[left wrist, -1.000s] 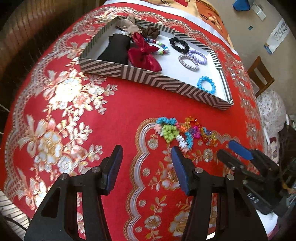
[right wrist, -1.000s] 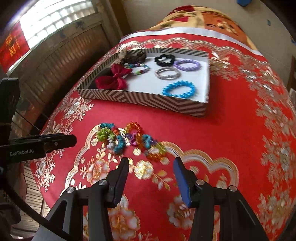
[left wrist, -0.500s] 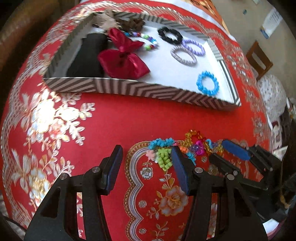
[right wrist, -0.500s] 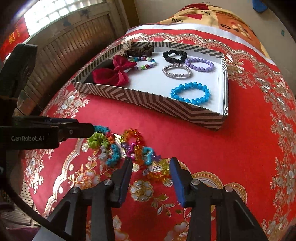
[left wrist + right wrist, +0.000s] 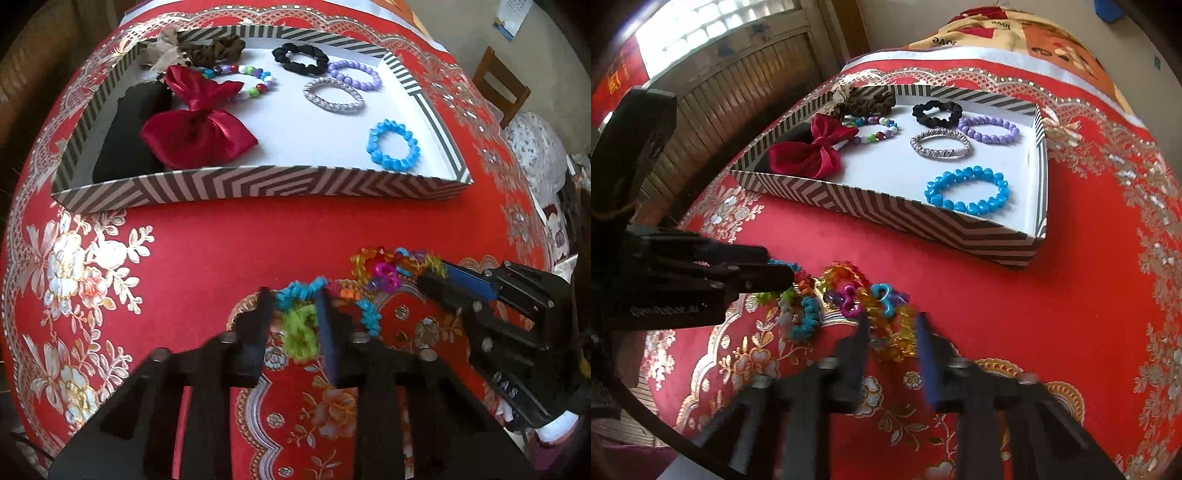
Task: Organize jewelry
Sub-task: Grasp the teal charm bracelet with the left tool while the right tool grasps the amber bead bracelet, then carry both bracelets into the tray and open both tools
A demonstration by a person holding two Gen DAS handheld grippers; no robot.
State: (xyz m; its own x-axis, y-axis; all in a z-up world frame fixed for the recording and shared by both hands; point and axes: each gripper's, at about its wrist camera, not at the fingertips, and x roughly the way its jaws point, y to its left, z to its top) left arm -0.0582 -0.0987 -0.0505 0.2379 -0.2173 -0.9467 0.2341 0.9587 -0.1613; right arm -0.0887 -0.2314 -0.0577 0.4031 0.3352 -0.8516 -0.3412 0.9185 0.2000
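A pile of jewelry lies on the red cloth in front of a striped tray (image 5: 258, 184) (image 5: 894, 218). My left gripper (image 5: 293, 308) has its fingers down on either side of a green and teal curly hair tie (image 5: 301, 330) (image 5: 805, 317), half closed around it. My right gripper (image 5: 890, 326) has its fingers on either side of an orange and gold bead bracelet (image 5: 886, 328) (image 5: 373, 258) with pink and blue heart beads, also half closed. In the tray lie a blue bracelet (image 5: 393, 146) (image 5: 967, 190), a silver band, a purple bracelet, a black scrunchie, a multicolour bracelet and a red bow (image 5: 195, 125).
A black pouch (image 5: 129, 136) fills the tray's left end. A brown scrunchie sits at the tray's back corner. A wooden chair (image 5: 498, 85) stands past the table's right edge. A slatted wooden wall (image 5: 738, 85) is to the left.
Both grippers moved forward and down onto the loose pile. Both pairs of jaws have narrowed around the pieces.
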